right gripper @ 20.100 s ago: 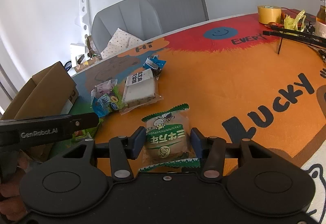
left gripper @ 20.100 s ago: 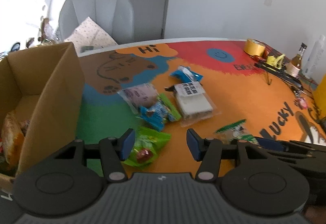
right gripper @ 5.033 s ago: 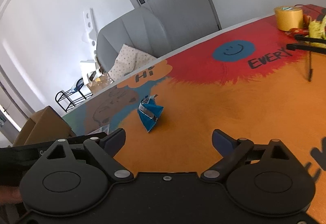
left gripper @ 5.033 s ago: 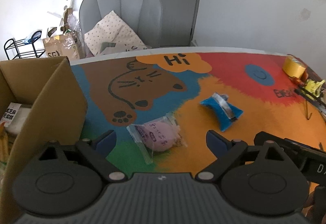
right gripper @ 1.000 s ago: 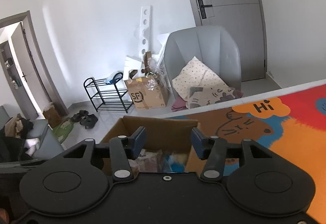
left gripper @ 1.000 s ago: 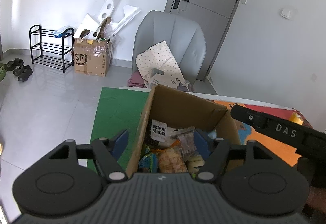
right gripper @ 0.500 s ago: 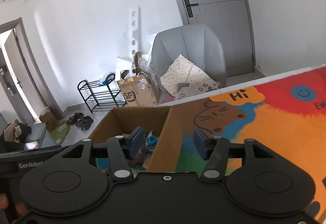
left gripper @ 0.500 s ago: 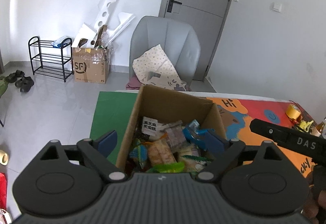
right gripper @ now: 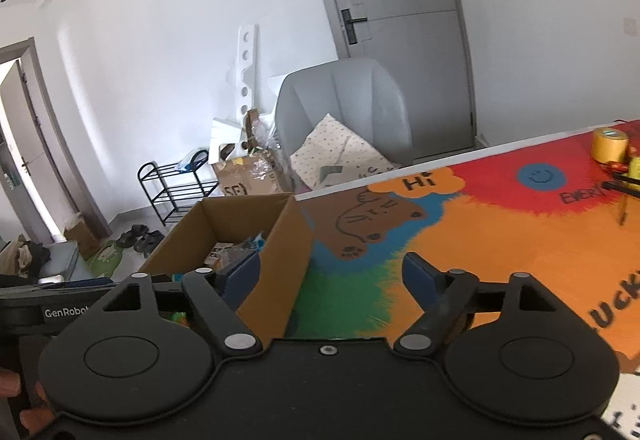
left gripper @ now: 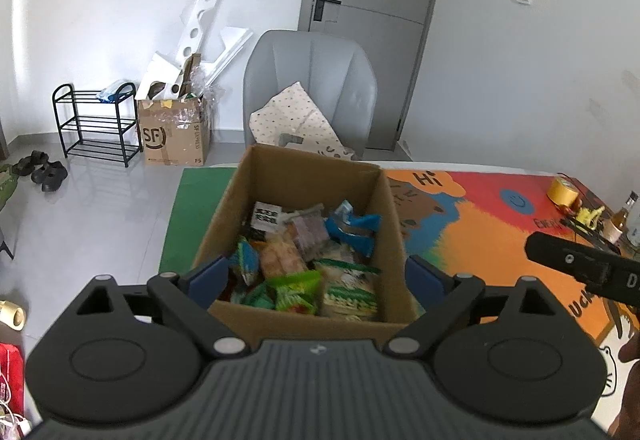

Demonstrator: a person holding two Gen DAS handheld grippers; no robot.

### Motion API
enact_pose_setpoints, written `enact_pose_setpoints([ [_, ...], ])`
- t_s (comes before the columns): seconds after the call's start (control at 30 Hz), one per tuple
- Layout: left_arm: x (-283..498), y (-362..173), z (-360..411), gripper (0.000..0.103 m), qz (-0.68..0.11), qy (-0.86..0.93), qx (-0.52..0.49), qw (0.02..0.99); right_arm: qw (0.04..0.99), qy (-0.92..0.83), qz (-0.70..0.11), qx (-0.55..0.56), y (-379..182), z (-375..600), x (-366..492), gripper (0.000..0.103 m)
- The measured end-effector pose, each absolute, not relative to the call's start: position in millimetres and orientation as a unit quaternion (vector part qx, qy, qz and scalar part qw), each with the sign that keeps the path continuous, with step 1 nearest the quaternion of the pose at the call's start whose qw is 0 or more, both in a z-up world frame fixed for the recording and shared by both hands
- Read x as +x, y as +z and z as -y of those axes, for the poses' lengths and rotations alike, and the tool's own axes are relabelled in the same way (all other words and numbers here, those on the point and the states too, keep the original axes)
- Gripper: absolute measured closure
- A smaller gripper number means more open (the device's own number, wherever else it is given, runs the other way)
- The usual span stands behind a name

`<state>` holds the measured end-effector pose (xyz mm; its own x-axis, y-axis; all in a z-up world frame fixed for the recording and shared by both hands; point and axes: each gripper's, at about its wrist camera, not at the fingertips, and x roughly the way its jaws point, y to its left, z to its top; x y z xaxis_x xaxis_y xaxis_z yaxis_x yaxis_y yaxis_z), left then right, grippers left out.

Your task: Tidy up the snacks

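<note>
An open cardboard box (left gripper: 390, 208) stands at the left end of the table and holds several snack packets, among them a blue one (left gripper: 354, 230) and a green one (left gripper: 296, 290). My left gripper (left gripper: 316, 274) hangs open and empty above the box's near wall. The box also shows in the right wrist view (right gripper: 276, 260). My right gripper (right gripper: 332, 274) is open and empty, to the right of the box over the green patch of the colourful mat (right gripper: 500, 236).
A grey chair (left gripper: 310, 80) with a spotted cushion stands behind the table. A yellow tape roll (left gripper: 562, 189), bottles and black tools sit at the far right. A shoe rack (left gripper: 94, 124) and another carton (left gripper: 174, 136) stand on the floor at left.
Both grippers have pulled back and up from the box and opened wider. The right gripper has swung right, over the mat. The last packets now lie in the box.
</note>
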<state>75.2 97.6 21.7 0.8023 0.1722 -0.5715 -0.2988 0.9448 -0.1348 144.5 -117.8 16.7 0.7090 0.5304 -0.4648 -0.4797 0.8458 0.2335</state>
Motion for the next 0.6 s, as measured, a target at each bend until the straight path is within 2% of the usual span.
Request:
enact_pose_setpoints([
  [0.3,55,31,-67,0.004,-0.275,0.097,-0.096,0.952,0.938,0.236,-0.25,0.055,23,161,114,0.001],
  [0.6,34,40,-45,0.0,-0.275,0.07,-0.07,0.956,0.943,0.214,-0.247,0.07,25,185,91,0.0],
])
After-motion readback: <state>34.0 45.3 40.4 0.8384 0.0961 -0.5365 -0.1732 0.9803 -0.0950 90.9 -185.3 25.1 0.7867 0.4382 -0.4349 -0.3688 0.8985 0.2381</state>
